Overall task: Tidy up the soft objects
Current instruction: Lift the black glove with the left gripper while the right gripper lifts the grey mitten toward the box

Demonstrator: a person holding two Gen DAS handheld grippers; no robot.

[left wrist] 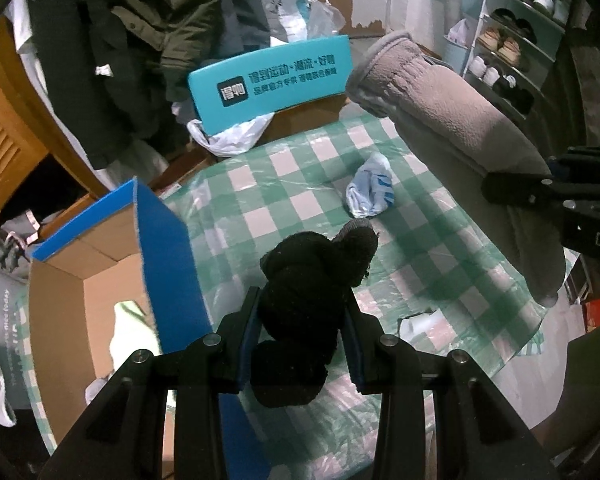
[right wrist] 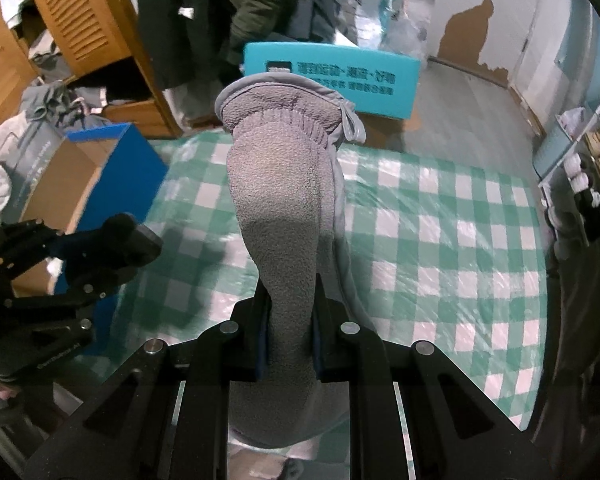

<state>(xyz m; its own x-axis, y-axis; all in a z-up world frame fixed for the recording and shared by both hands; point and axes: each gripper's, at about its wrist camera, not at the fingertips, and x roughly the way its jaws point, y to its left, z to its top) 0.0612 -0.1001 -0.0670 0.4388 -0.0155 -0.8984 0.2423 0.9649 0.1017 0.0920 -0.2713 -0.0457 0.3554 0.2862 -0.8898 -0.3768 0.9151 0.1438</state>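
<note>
A black sock bundle [left wrist: 304, 304] is clamped in the left gripper [left wrist: 300, 344], just right of the open blue box [left wrist: 100, 280]. A grey fleece item [right wrist: 284, 208] is clamped in the right gripper [right wrist: 290, 340]. 1 white-blue bundle [left wrist: 370, 192] is left ahead on the worktop [left wrist: 280, 184]; neither held item is boxed yet.

Open room: checked table [right wrist: 440, 240], centre and right of frame, bare.
Obstacles: blue box [left wrist: 164, 248] at left edge; crumpled bag [left wrist: 370, 192] mid-table; teal box [left wrist: 268, 80] behind.
</note>
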